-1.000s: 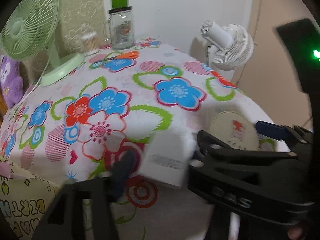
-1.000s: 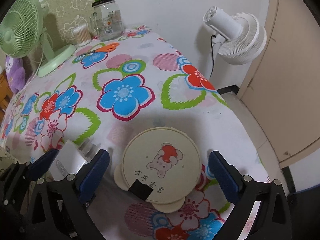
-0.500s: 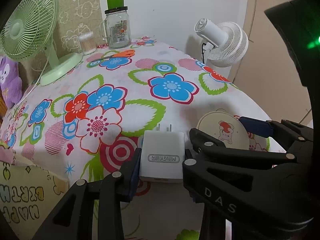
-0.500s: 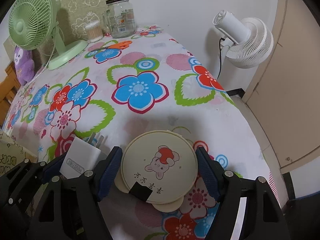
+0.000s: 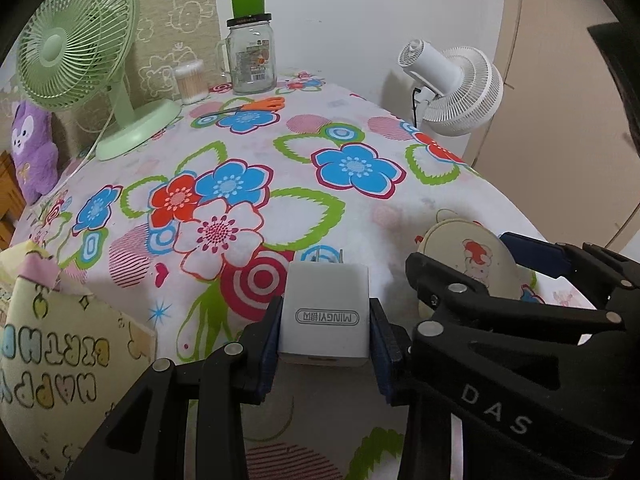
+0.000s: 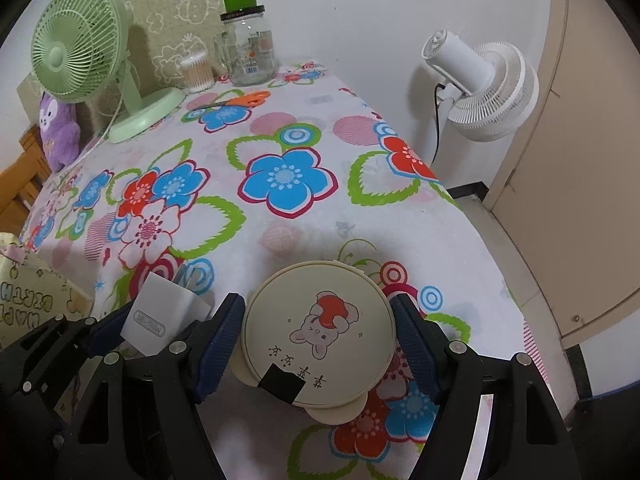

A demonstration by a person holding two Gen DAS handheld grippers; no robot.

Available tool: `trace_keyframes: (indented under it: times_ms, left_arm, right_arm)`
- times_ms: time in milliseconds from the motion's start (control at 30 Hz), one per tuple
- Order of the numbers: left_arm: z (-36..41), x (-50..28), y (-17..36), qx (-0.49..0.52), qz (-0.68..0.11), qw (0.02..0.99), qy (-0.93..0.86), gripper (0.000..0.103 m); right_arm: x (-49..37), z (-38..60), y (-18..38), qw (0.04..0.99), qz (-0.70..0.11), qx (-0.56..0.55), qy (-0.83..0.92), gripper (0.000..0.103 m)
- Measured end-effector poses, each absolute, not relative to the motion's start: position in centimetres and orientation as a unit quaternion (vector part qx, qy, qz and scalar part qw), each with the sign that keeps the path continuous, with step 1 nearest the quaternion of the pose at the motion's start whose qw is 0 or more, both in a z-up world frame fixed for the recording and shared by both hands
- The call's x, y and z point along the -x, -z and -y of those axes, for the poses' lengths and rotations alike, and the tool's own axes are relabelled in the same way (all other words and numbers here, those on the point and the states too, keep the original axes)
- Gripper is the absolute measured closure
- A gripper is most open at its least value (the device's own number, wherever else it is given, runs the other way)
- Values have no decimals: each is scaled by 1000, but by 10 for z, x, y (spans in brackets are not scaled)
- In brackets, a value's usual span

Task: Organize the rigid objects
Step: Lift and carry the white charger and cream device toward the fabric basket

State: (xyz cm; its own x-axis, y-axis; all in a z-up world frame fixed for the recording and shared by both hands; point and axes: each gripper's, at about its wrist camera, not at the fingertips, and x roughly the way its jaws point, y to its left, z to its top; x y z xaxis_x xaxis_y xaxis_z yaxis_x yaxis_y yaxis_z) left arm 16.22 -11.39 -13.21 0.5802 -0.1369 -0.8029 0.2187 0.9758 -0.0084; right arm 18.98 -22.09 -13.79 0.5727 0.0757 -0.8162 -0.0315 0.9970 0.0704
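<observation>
While both grippers point down at a table covered by a white cloth printed with large blue, red and green flowers [image 5: 352, 208], each one has an object between its fingers. The left gripper [image 5: 325, 330] is clamped on a white rectangular plastic wall charger [image 5: 324, 316]: its blue-padded fingers [image 5: 269, 336] press flat against the charger's two long sides, the printed label faces the camera, and the metal prongs point away, toward the middle of the table. The charger's far end looks to be at the cloth (whether it rests there or sits just above it I cannot tell).

Just to the right, the right gripper [image 6: 318, 338] straddles a round cream-coloured plastic case with a cartoon rabbit printed on its lid [image 6: 318, 332]. The case lies flat on the cloth near the table's front edge, and a blue pad [image 6: 222, 344] meets its rim on either side, so the fingers are closed around its widest part. The two grippers sit side by side, close together, with the charger left of the case.

At the far end of the table stand a pale green desk fan [image 5: 80, 60], a clear glass jar with a dark lid [image 5: 250, 56] and orange-handled scissors [image 5: 256, 105].
</observation>
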Motion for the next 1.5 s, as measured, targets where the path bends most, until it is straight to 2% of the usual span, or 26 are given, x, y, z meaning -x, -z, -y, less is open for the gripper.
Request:
trace_keyframes:
  times_ms: [1500]
  left_arm:
    - [102, -92, 84, -34, -417, 903, 98, 63]
  right_arm:
    - [-109, 218, 86, 910, -413, -30, -32, 26]
